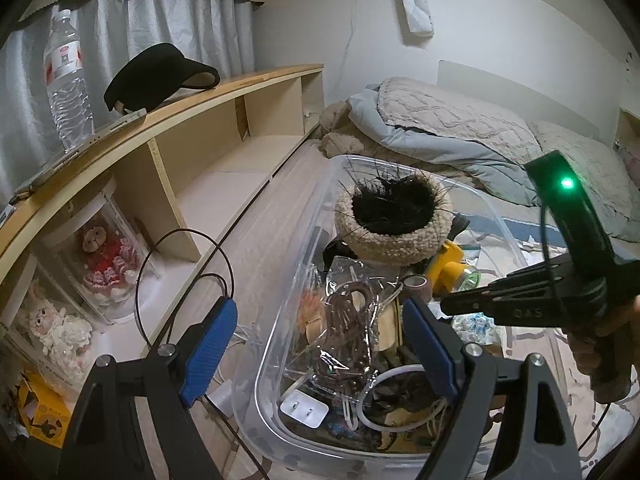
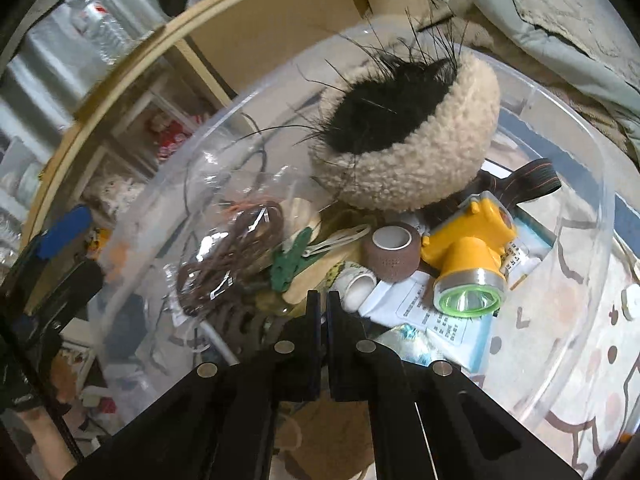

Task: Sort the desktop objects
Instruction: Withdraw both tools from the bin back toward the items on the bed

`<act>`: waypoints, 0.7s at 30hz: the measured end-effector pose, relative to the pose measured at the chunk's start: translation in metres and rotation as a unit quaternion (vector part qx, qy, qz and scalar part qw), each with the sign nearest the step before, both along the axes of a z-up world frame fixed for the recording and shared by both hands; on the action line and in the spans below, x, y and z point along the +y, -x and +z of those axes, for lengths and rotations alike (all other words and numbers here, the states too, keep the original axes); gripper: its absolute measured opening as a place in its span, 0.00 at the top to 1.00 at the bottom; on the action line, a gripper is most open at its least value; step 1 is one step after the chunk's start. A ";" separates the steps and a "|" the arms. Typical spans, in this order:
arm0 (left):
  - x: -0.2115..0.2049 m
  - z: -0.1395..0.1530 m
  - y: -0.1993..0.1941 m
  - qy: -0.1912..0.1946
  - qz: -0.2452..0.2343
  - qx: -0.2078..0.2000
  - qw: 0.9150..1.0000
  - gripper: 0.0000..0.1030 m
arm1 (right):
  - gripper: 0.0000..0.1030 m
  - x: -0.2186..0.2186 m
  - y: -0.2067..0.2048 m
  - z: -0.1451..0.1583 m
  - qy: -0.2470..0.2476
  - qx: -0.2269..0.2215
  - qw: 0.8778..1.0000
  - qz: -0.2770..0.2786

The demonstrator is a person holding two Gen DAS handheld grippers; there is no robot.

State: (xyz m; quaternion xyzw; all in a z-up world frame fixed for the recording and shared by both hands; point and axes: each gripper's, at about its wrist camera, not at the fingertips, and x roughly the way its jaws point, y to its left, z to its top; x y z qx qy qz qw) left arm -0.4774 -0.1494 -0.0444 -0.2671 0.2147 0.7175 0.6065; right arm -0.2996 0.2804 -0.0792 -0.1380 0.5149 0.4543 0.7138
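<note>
A clear plastic bin (image 1: pixel 280 292) (image 2: pixel 592 184) holds mixed clutter. On top sits a beige woolly hat with black fur (image 1: pixel 390 216) (image 2: pixel 404 136). Around it lie a yellow headlamp (image 1: pixel 450 266) (image 2: pixel 470 264), a brown tape roll (image 1: pixel 416 285) (image 2: pixel 394 256), a bag of brown hair ties (image 1: pixel 344 320) (image 2: pixel 228 256), a green clip (image 2: pixel 290 260) and a white charger (image 1: pixel 304 410). My left gripper (image 1: pixel 316 348) is open, its blue pads astride the bin's near-left wall. My right gripper (image 2: pixel 323 300) is shut and empty above the clutter; it also shows in the left wrist view (image 1: pixel 444 304).
A wooden shelf unit (image 1: pixel 168 120) on the left carries a water bottle (image 1: pixel 66 76), a black visor (image 1: pixel 156 76) and dolls (image 1: pixel 102 260). A bed with blankets (image 1: pixel 460 128) lies behind the bin. A patterned mat (image 2: pixel 580 320) lies under it. A yellow box (image 1: pixel 40 412) sits low left.
</note>
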 end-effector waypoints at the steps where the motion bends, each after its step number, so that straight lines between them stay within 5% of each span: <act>1: 0.000 0.001 -0.001 -0.001 -0.001 0.000 1.000 0.17 | 0.97 -0.001 0.003 0.002 -0.003 -0.002 1.000 0.000; 13: -0.008 0.007 -0.010 -0.007 -0.010 0.000 1.000 0.17 | 0.97 -0.052 0.021 0.034 -0.094 -0.095 0.991 -0.032; 21: -0.015 0.013 -0.016 -0.012 -0.031 0.000 0.999 0.17 | 0.96 -0.081 0.034 0.049 -0.098 -0.137 0.984 -0.065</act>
